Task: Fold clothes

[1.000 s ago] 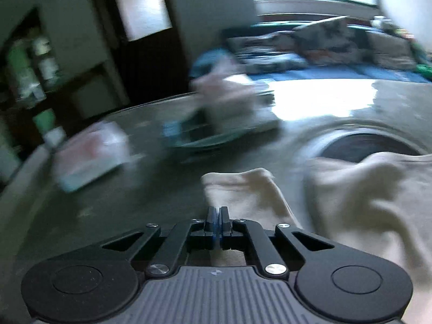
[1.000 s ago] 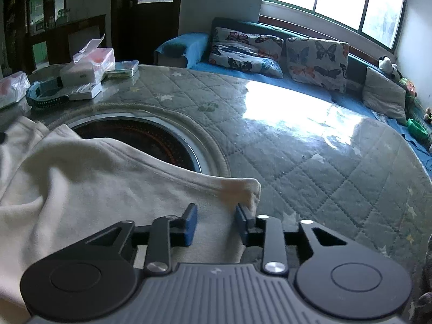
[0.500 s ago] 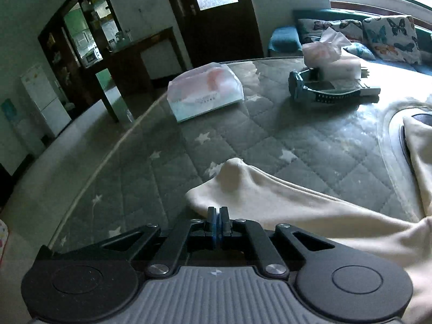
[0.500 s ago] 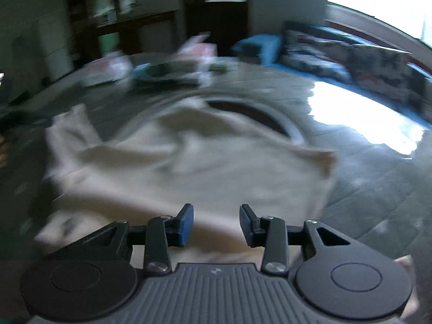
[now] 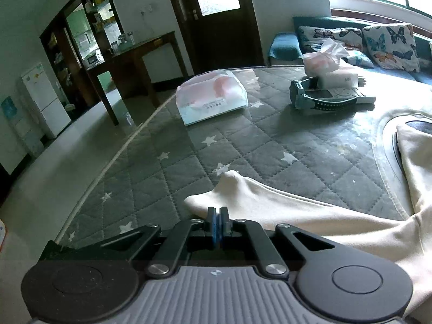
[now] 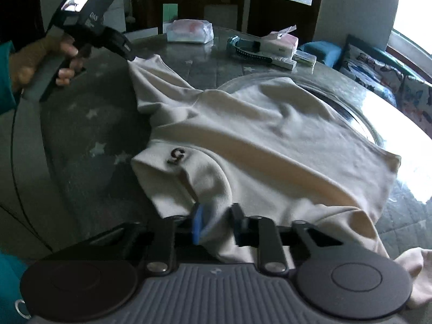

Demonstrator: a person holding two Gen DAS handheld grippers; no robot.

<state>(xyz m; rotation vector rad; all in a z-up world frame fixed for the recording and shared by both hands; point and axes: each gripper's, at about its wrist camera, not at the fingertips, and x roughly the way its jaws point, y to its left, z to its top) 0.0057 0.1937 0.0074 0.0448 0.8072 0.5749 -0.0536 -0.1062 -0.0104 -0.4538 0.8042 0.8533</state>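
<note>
On table (image 5: 243,148), strung between 2 grippers: shirt (image 6: 270,140), lengthwise from left gripper (image 5: 218,213), clenched on far corner, to right gripper (image 6: 217,216), just closing, near fold between jaws. Likely next: lift both together.
</note>
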